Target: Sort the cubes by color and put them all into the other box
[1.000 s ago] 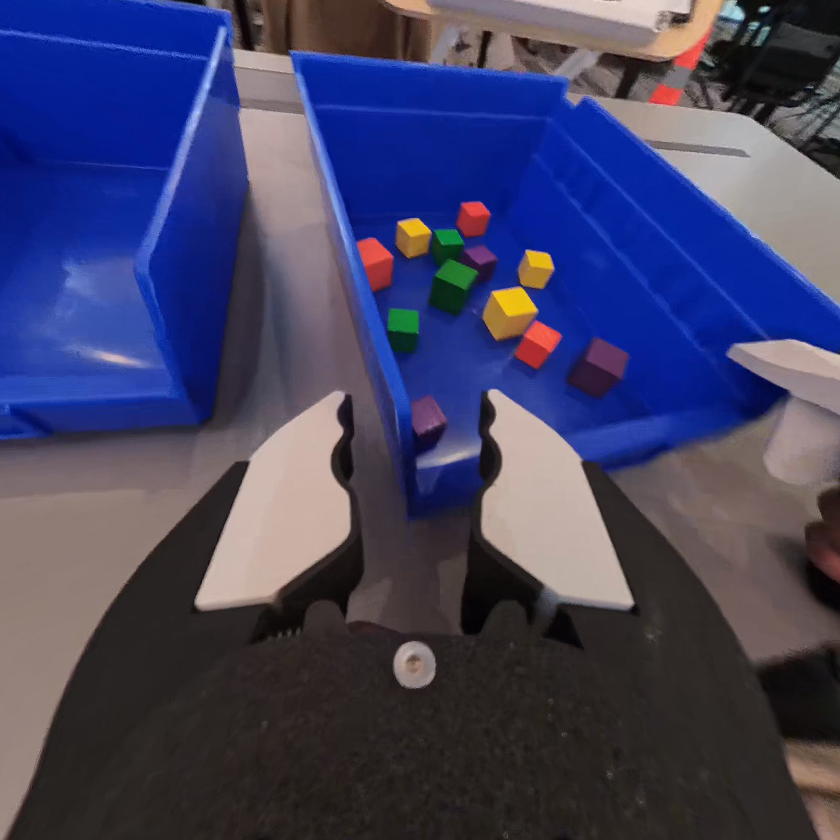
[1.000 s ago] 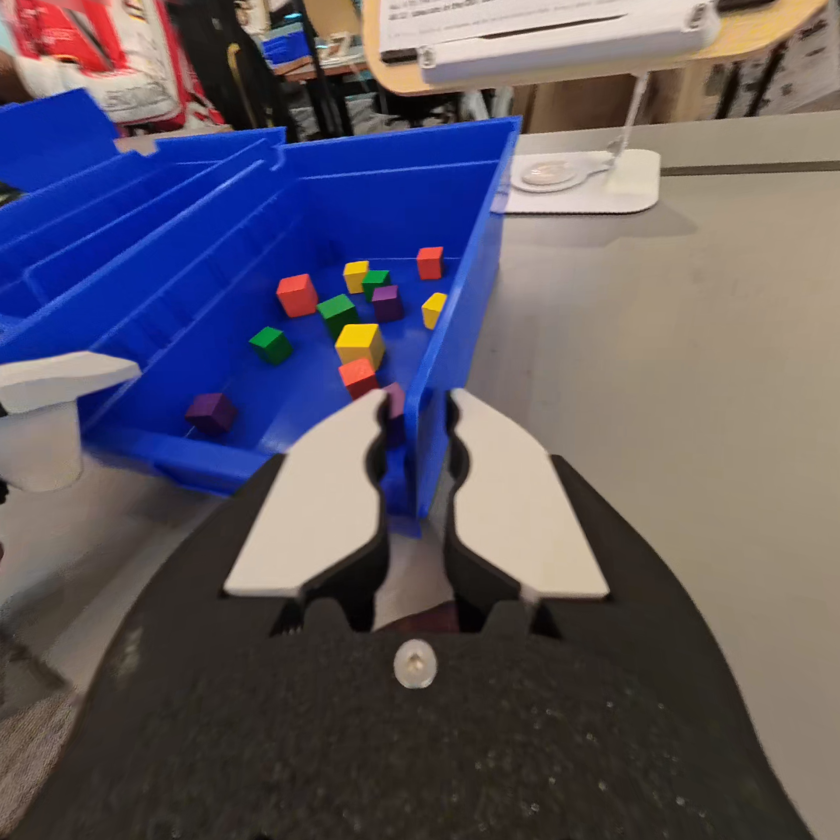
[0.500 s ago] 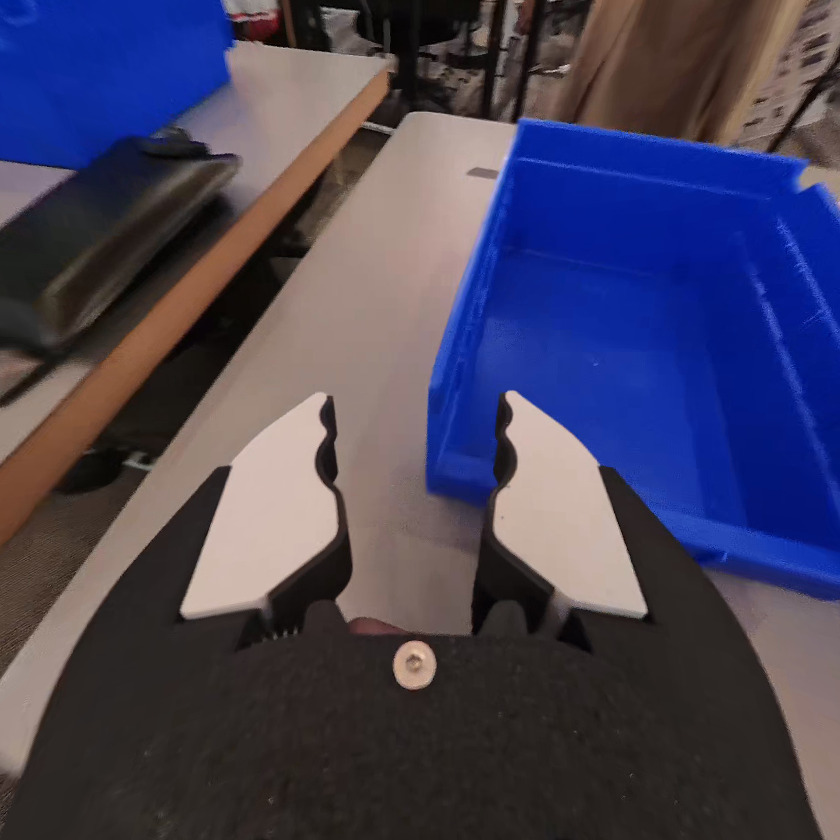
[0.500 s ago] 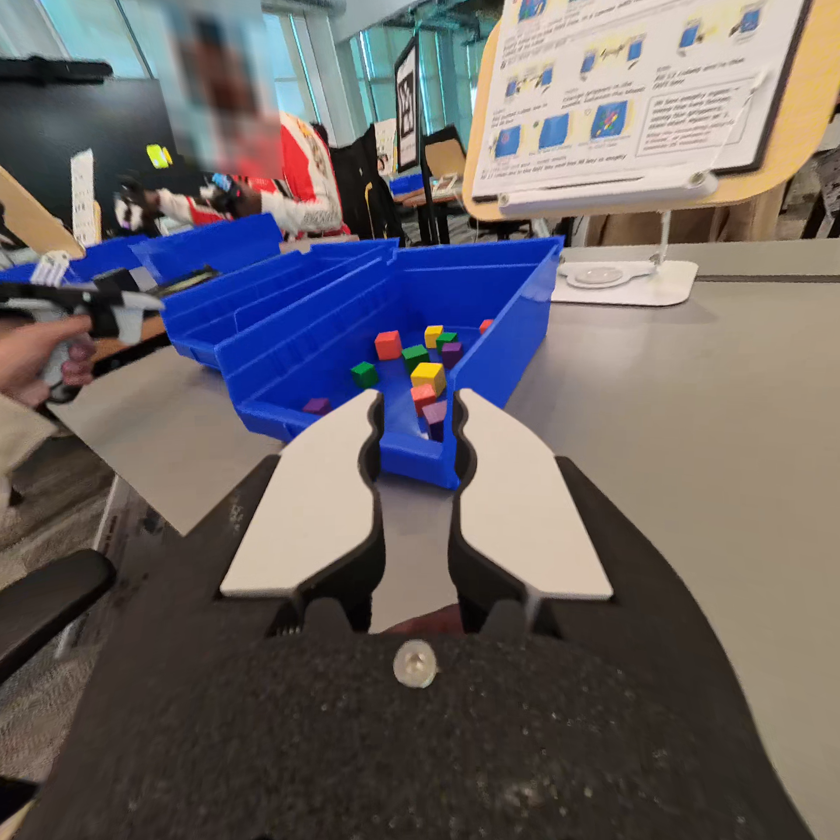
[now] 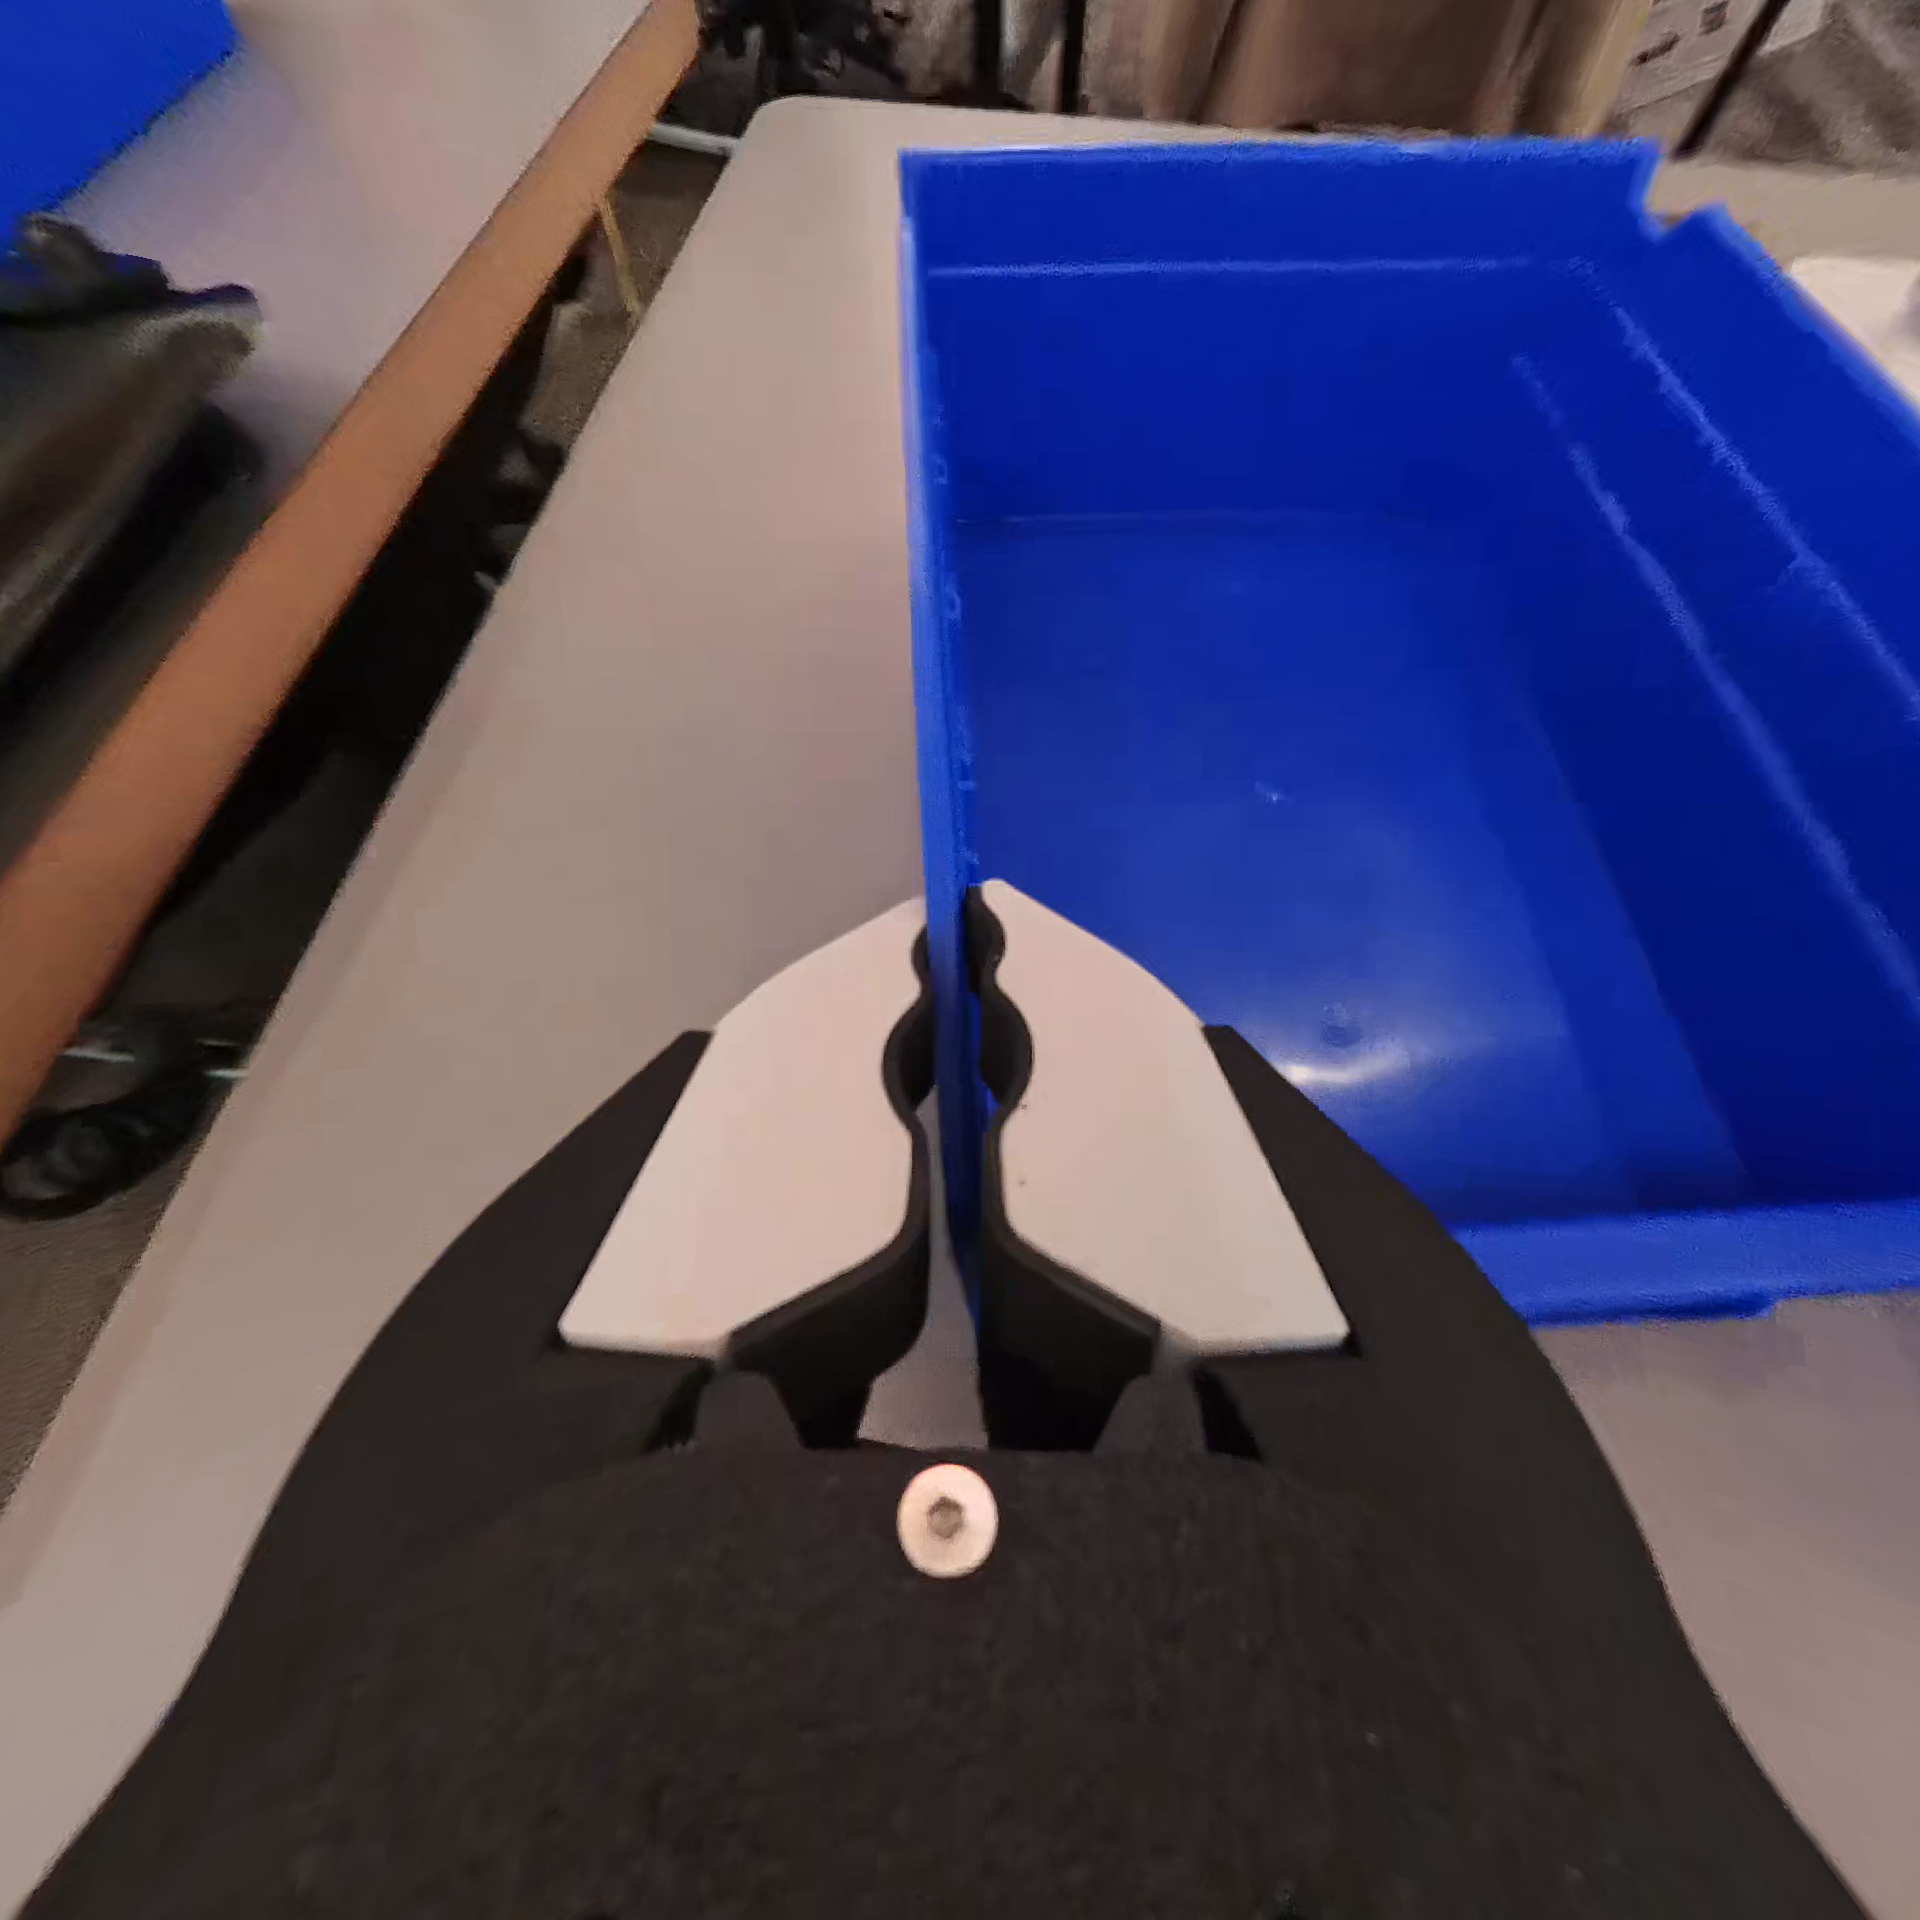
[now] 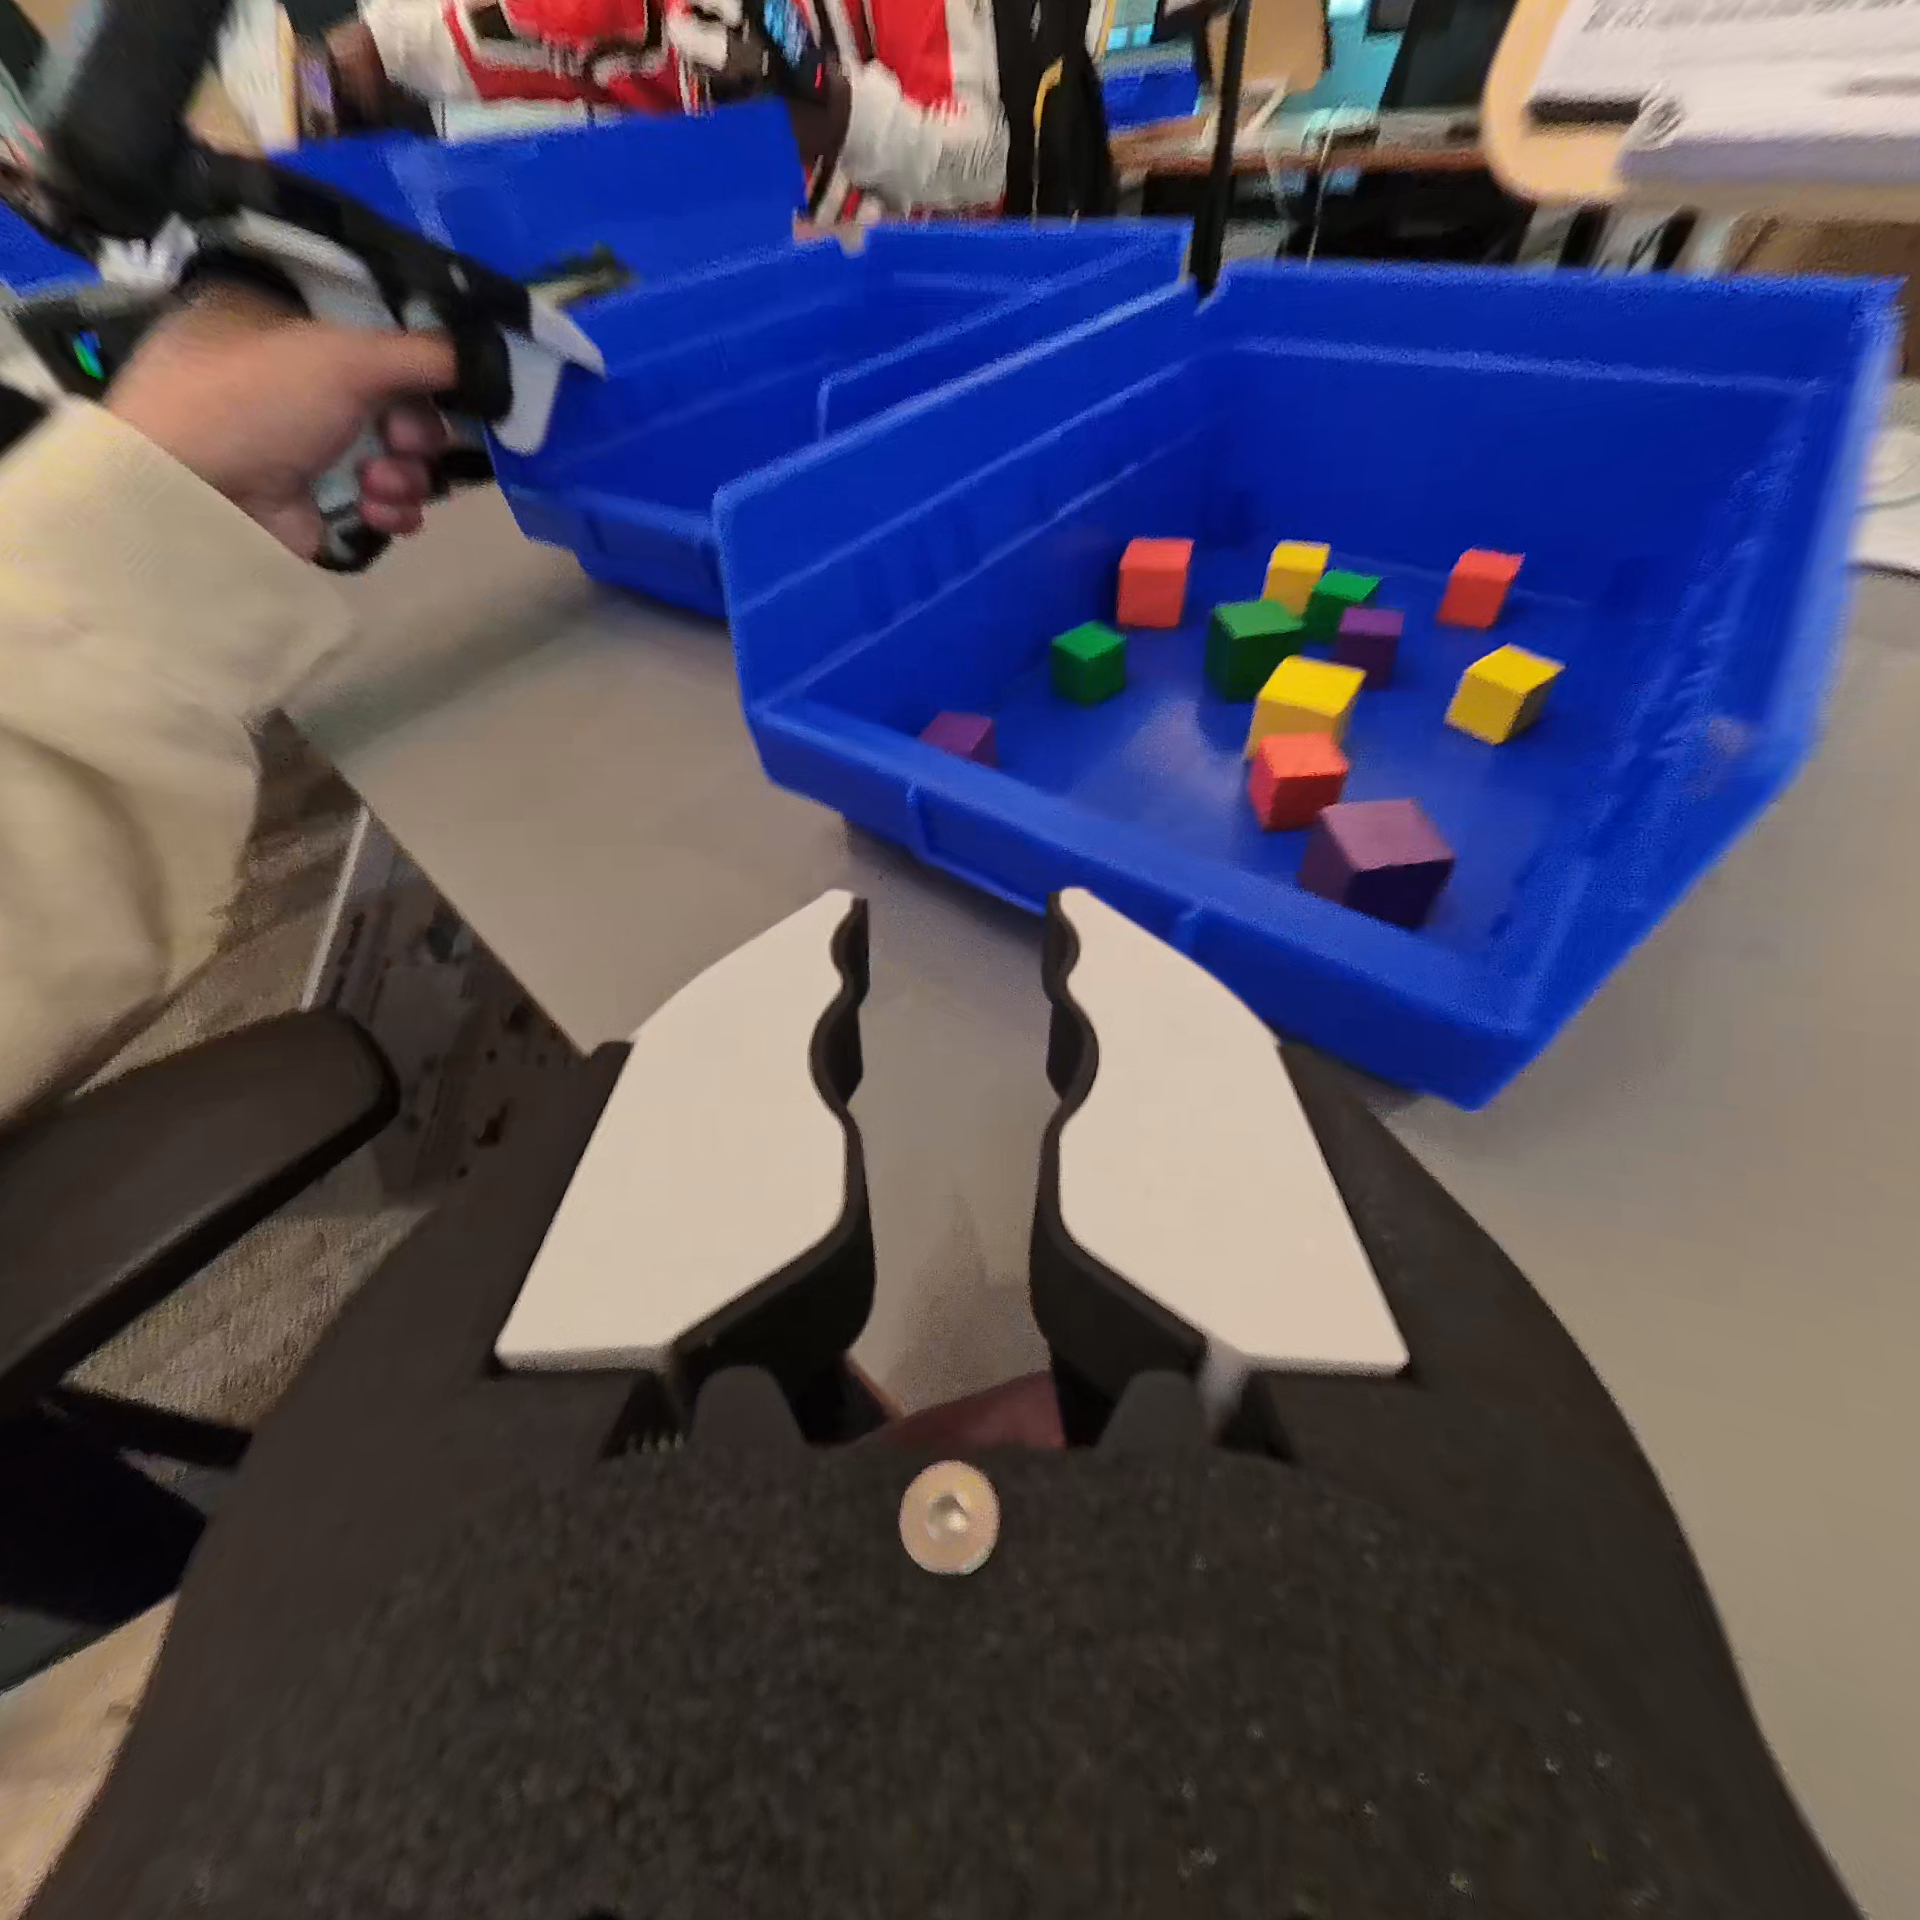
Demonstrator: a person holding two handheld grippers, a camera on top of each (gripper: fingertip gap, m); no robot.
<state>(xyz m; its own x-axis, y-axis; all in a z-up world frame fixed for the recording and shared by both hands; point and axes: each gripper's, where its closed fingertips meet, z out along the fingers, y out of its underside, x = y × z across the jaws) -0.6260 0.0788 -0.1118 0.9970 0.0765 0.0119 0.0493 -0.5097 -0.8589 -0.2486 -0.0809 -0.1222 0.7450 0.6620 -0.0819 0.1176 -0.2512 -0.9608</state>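
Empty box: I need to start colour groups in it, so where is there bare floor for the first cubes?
The empty box has a wholly bare floor; only the left tool clamps its near-left wall. The other box is crowded mid-floor with cubes.

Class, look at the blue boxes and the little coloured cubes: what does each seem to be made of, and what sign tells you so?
Empty blue box: apparently moulded plastic, semi-glossy; light glints on its floor and its walls are thin and ribbed. Blue box with cubes: the same look. Cubes, such as the purple cube: probably painted wood, though possibly plastic; matte, flat colour and crisp edges.
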